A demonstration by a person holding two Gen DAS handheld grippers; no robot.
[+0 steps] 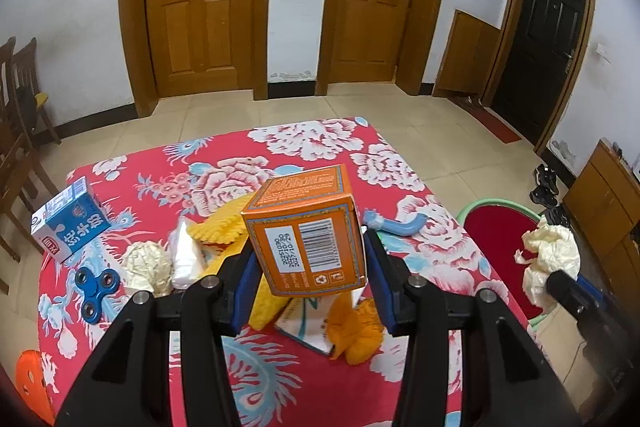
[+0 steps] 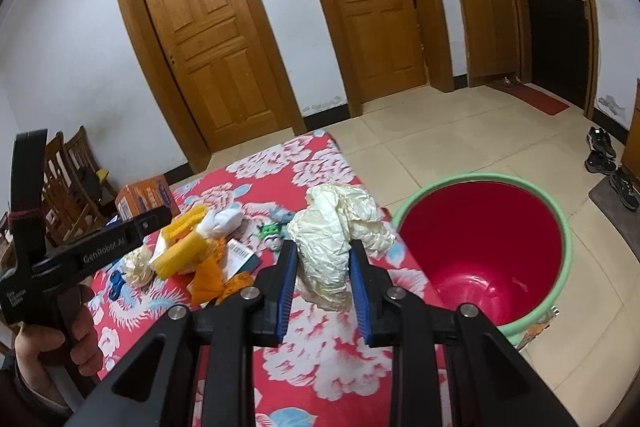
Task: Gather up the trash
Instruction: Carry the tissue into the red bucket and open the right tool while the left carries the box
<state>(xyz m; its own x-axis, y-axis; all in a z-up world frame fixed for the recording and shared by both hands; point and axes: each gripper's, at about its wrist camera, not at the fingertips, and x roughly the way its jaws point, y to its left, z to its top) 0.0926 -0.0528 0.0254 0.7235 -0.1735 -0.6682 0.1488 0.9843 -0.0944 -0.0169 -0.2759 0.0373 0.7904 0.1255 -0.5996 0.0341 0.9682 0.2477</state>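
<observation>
We see the orange box (image 1: pixel 306 233) between the two blue pads (image 1: pixel 246 287) of the left gripper (image 1: pixel 312 279). The pads press on its two side faces, so the jaws stand about half open and are closed on the box. The box is tilted, its barcode face turned toward the camera, and it hangs above the table with the red flowered cloth (image 1: pixel 280 147), clear of the pile under it.

In the right wrist view, the crumpled cream paper (image 2: pixel 334 227) sits between the blue pads (image 2: pixel 286 291) of the right gripper (image 2: pixel 325 267). The jaws are nearly closed and squeeze the lower part of the paper, while most of the wad bulges above the fingertips. The paper is held above the table edge, just beside the red bucket with the green rim (image 2: pixel 480 183), which stands on the floor at the right of the table.

Both grippers point obliquely down. In the right wrist view the left gripper (image 2: pixel 160 217) appears from the side, with a hand (image 2: pixel 60 343) around its handle low at the left.

On the cloth remain a blue milk carton (image 1: pixel 68 223), a blue fidget spinner (image 1: pixel 96 287), another cream paper ball (image 1: pixel 146 263), some yellow pieces (image 2: pixel 180 243) and orange wrappers (image 1: pixel 356 331).
</observation>
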